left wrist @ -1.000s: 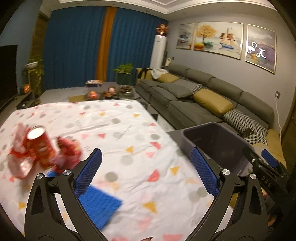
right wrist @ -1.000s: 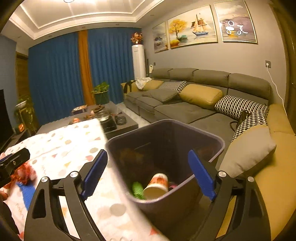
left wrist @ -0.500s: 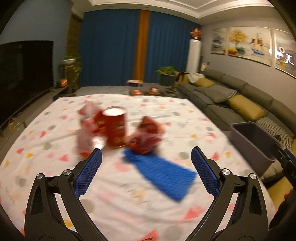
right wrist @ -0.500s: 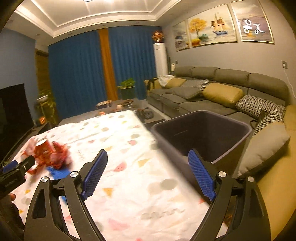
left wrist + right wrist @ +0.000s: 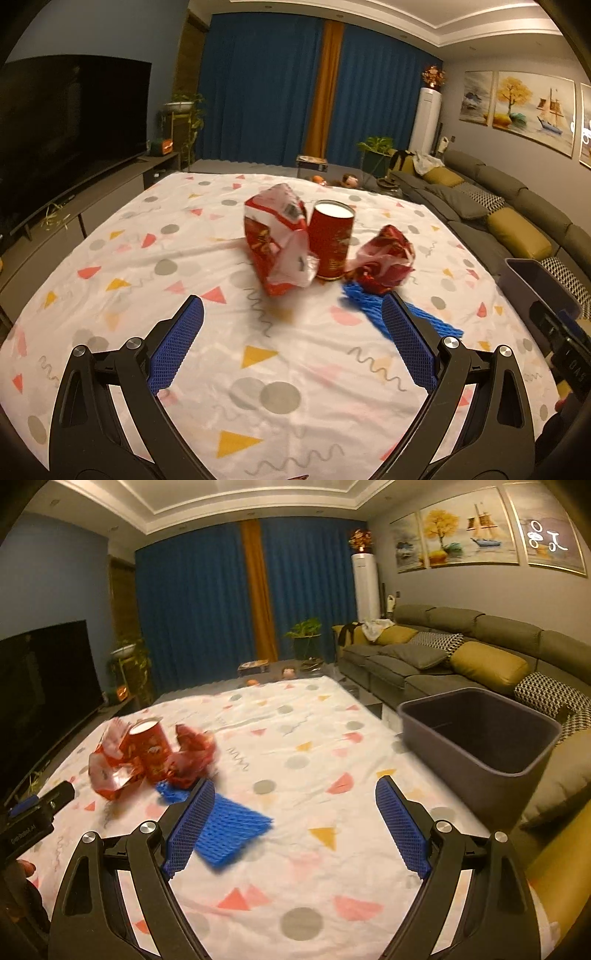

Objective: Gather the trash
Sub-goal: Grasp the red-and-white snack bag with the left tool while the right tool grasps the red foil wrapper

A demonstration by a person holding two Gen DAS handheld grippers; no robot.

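Both the left gripper (image 5: 291,328) and right gripper (image 5: 295,819) are held with fingers spread, nothing pinched. A reach toward the trash on the worktop (image 5: 147,280) is judged in hand. Nearest lies the blue net (image 5: 229,827); beyond it are the wrapper (image 5: 384,258), the can (image 5: 332,240) and the bag (image 5: 277,240), clustered and touching, so a clean single grasp may be hindered. The bin (image 5: 480,734) is seen off the worktop's right edge, before the sofa (image 5: 461,653).

Red can (image 5: 331,244), blue foam net (image 5: 226,825), grey bin (image 5: 476,731)
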